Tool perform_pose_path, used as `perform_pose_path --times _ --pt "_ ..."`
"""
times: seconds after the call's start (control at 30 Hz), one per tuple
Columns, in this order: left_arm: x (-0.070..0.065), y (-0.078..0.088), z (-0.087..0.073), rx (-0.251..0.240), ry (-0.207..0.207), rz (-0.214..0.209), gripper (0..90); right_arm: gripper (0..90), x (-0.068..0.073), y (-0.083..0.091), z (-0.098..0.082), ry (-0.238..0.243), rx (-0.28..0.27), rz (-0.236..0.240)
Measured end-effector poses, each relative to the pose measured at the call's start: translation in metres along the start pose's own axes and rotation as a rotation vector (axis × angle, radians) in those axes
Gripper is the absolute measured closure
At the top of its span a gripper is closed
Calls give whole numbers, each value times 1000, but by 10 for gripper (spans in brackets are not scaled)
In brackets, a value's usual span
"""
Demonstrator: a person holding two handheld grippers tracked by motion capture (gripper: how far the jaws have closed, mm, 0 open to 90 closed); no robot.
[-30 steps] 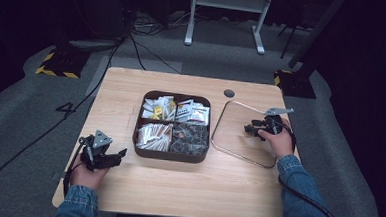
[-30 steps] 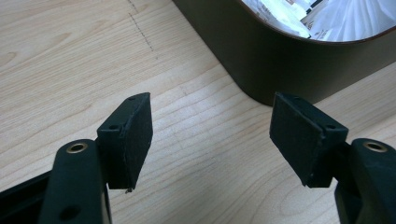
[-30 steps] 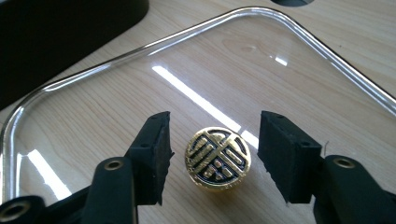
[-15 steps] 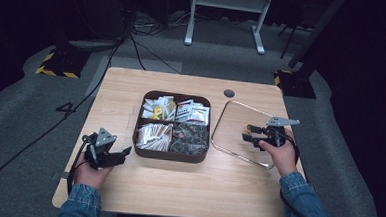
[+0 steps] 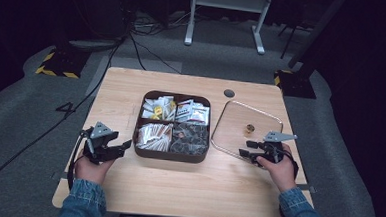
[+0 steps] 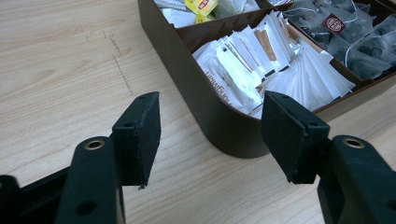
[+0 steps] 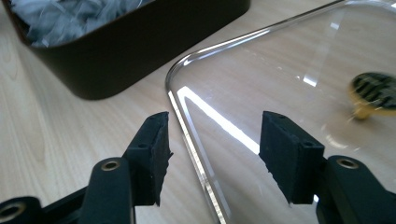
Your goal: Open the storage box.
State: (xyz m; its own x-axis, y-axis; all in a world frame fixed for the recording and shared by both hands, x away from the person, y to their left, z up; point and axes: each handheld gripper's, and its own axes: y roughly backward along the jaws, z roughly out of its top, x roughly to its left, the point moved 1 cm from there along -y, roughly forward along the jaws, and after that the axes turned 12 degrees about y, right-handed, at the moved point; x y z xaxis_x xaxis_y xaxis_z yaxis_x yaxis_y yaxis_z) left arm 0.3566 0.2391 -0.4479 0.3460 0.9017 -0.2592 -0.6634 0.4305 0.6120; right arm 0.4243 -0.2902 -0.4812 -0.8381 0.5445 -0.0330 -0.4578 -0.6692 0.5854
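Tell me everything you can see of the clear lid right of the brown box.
The clear lid is a rounded-corner rectangle of transparent glass or plastic. It lies flat on the wooden table, right of the brown box and apart from it. A small gold knob stands at its middle. The right gripper, jaws open, straddles its near rim without gripping it.

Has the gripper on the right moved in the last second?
Yes. The right gripper has drawn back toward the person, from over the glass lid near its knob to the lid's near edge.
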Motion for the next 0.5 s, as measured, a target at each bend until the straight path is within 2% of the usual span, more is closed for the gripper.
perform_pose_path --times 0.1,0.13,0.2,0.27,0.3,0.5 --pt "-2 0 3 4 -6 11 399 442 8 -4 -3 6 14 20" --pt "-3 0 6 -1 1 9 401 444 17 -8 -6 14 25 42" --pt "-4 0 10 -7 15 7 403 445 27 -13 -8 38 39 61" --pt "-4 0 11 -8 19 3 406 444 31 -15 -8 55 48 69" --pt "-5 0 15 -12 29 -1 407 437 39 -20 -9 95 60 79" --pt "-7 -6 24 -21 41 -10 407 426 53 -29 -11 169 68 79"
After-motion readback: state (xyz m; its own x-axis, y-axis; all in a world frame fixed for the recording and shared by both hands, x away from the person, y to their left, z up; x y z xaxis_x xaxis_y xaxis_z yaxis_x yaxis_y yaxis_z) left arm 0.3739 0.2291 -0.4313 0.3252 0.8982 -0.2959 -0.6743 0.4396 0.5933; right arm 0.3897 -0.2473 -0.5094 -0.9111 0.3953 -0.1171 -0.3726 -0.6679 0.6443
